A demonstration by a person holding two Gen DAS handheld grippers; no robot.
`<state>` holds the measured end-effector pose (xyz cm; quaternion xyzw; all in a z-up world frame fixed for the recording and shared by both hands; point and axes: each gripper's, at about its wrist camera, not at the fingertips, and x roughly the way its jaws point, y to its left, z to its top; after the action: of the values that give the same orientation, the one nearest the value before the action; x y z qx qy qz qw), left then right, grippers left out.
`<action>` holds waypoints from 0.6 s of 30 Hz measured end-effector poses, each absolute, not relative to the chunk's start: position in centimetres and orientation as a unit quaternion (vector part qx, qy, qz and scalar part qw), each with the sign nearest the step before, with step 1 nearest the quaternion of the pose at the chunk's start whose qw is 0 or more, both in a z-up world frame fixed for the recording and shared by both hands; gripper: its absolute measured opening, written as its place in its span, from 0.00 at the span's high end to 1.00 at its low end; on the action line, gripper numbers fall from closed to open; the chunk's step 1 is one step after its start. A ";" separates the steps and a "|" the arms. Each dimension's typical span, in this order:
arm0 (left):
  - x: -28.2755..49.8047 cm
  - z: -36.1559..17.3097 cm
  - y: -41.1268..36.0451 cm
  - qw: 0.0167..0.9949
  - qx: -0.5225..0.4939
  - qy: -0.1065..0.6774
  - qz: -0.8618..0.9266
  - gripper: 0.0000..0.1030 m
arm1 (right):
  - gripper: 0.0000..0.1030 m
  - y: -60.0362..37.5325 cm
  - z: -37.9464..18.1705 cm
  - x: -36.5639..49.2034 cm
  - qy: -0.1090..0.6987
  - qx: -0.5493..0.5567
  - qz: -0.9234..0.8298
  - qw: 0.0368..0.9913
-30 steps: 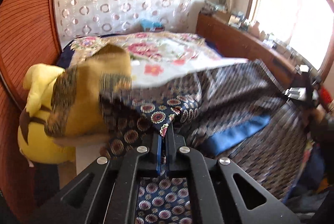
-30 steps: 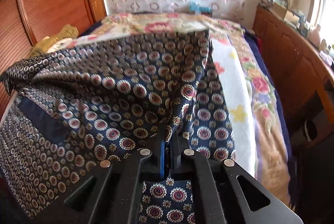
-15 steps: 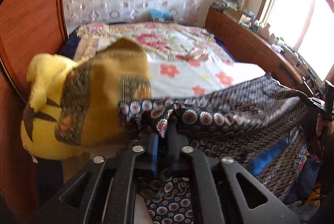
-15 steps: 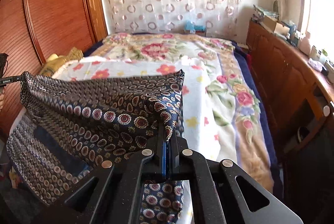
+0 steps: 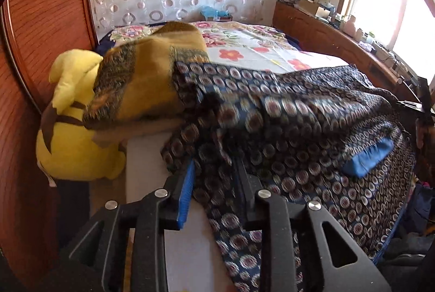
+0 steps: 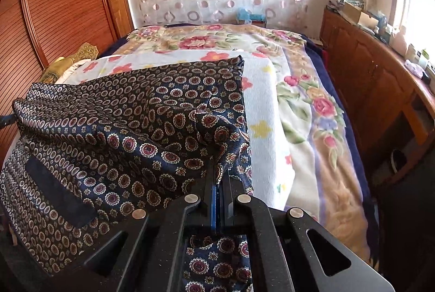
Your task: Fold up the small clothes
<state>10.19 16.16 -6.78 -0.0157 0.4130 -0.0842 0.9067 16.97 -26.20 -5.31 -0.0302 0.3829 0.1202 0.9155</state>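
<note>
Left gripper (image 5: 214, 177) jaws have just been opening and now stand apart, the garment (image 5: 285, 112) loose between them, pads not pressing it. Right gripper (image 6: 220, 177) jaws are together, clamped on the garment's corner. The navy patterned garment is spread over the near end of the bed (image 6: 299, 101). A mustard cloth (image 5: 146, 80) on a yellow plush (image 5: 70, 139) sits just left of it, touching its edge. Both grippers angle down toward the bed.
</note>
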 end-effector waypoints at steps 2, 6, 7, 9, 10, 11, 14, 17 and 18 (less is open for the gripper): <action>10.5 -7.8 15.7 0.903 -0.016 0.421 -0.085 0.72 | 0.99 -26.5 -5.4 16.8 0.385 -0.029 0.119 0.915; 11.7 -9.4 15.2 0.898 -0.022 0.434 -0.075 0.72 | 0.99 -27.3 -5.8 16.1 0.385 -0.030 0.118 0.915; 12.1 -9.7 15.1 0.898 -0.017 0.435 -0.063 0.72 | 0.99 -27.2 -5.8 16.2 0.385 -0.031 0.118 0.915; 12.8 -10.1 15.0 0.899 -0.002 0.437 -0.039 0.72 | 0.99 -27.2 -5.8 16.2 0.386 -0.035 0.119 0.914; 13.2 -10.3 15.0 0.899 -0.001 0.438 -0.034 0.72 | 0.99 -27.2 -5.8 16.1 0.385 -0.037 0.119 0.914; 13.4 -10.3 15.1 0.898 -0.004 0.438 -0.030 0.72 | 0.99 -27.3 -5.9 16.1 0.384 -0.038 0.121 0.915; 13.1 -9.8 14.7 0.907 0.013 0.420 -0.035 0.90 | 0.99 -27.4 -6.0 15.9 0.380 -0.041 0.123 0.916; 12.4 -8.9 14.4 0.909 0.015 0.413 -0.048 0.99 | 0.99 -27.6 -5.8 15.6 0.372 -0.041 0.128 0.918; 12.0 -8.5 14.2 0.909 0.014 0.412 -0.062 0.99 | 0.99 -27.7 -5.6 15.4 0.369 -0.040 0.128 0.920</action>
<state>11.99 14.17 -8.51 0.0145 0.4122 -0.0615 0.9089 15.42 -27.65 -5.65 -0.0405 0.3694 0.1282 0.9195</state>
